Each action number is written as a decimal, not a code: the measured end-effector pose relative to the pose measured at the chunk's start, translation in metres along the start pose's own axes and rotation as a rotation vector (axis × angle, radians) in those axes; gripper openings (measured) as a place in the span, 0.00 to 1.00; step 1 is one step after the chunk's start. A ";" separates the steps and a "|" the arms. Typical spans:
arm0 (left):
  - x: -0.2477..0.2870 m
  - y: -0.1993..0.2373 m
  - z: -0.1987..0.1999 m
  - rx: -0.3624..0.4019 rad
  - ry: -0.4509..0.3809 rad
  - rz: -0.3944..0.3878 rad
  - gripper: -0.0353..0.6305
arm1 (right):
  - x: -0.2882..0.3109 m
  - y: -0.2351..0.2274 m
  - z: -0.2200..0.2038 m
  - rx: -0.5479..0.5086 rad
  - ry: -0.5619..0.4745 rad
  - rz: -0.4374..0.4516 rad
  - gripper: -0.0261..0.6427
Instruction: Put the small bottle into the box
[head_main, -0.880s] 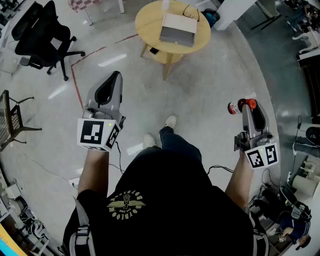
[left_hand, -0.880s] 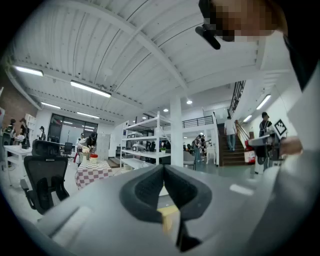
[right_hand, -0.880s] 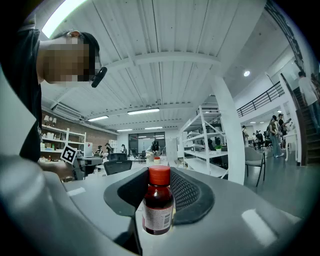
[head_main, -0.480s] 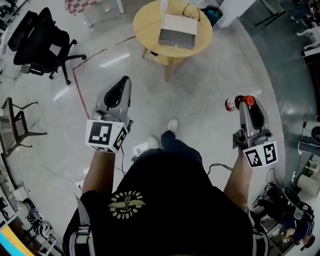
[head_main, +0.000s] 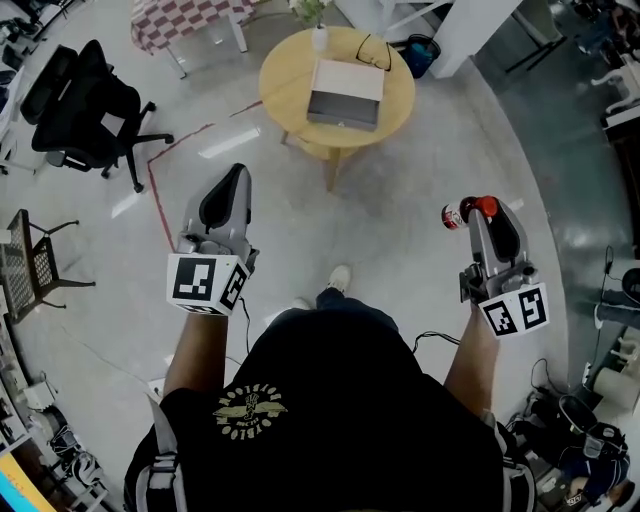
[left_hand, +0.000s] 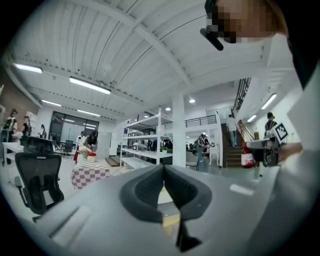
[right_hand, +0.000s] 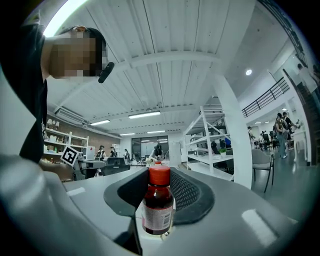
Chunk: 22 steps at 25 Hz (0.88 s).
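Jaws of the right gripper (head_main: 478, 212) clamp the small bottle (right_hand: 158, 207) with its red cap, well short of the round table (head_main: 290, 60) that bears the box (head_main: 343, 110). Left gripper (head_main: 236, 178), also short of that table, is closed and empty.

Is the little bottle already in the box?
No, the small bottle is clamped in the right gripper, away from the box on the table.

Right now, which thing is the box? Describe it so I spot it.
Ahead stands a round wooden table. At its middle lies the box: open, rectangular, pale grey inside. It dwarfs the eyeglasses and small white vase beyond it.
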<state>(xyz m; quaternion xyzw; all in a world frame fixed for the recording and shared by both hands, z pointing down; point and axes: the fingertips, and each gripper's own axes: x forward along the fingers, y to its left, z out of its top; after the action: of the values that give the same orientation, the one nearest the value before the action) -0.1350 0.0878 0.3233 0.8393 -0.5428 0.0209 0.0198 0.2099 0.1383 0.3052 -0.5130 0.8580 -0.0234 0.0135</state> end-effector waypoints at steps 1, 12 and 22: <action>0.005 0.001 0.001 -0.007 0.001 0.013 0.05 | 0.002 -0.007 0.001 0.001 -0.005 0.003 0.26; 0.043 -0.038 0.016 0.040 -0.012 0.056 0.05 | 0.003 -0.070 0.000 0.032 -0.039 0.060 0.26; 0.048 -0.044 0.012 0.069 0.046 0.072 0.05 | 0.002 -0.092 -0.021 0.113 -0.043 0.067 0.26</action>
<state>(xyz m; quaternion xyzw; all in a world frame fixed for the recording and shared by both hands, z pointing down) -0.0752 0.0618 0.3134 0.8187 -0.5711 0.0595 0.0025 0.2888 0.0932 0.3308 -0.4827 0.8715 -0.0605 0.0617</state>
